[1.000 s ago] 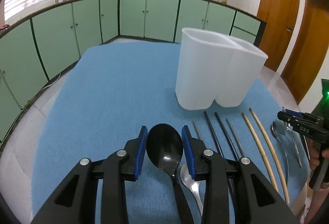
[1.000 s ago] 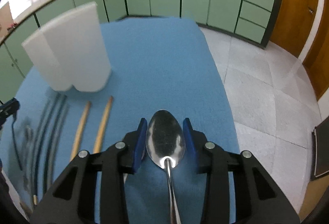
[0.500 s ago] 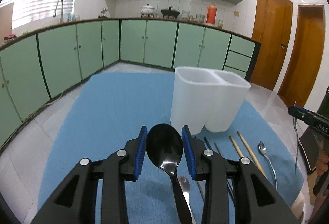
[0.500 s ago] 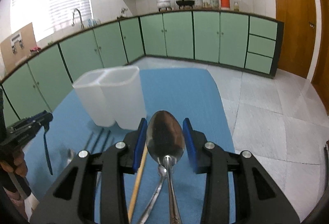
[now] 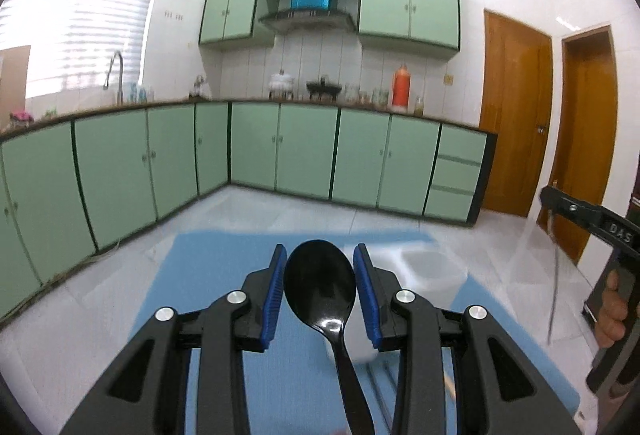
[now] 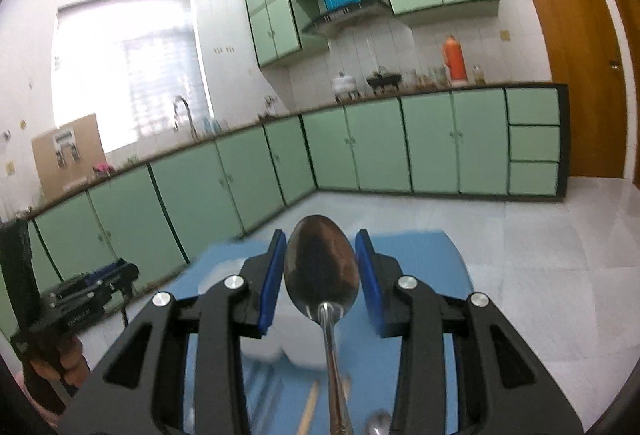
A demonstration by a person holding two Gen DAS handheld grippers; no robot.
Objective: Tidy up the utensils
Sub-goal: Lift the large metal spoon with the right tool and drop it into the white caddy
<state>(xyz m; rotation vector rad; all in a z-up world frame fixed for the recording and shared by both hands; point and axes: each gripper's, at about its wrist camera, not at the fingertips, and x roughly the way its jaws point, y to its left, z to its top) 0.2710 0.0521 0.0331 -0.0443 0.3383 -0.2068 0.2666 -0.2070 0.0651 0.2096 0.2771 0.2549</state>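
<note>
Holding a black spoon (image 5: 320,281), the left gripper (image 5: 320,291) is clamped on its bowl, and the right gripper (image 6: 322,285) is clamped on a steel spoon (image 6: 322,271). Both have risen from the blue surface (image 5: 224,255) and tilted up, so the white holder (image 5: 430,271) now sits low, just beyond; dropping the spoons in seems next.

Glossy black plastic spoon (image 5: 320,281), shiny metal spoon (image 6: 321,269), matt blue cloth (image 5: 224,259)
</note>
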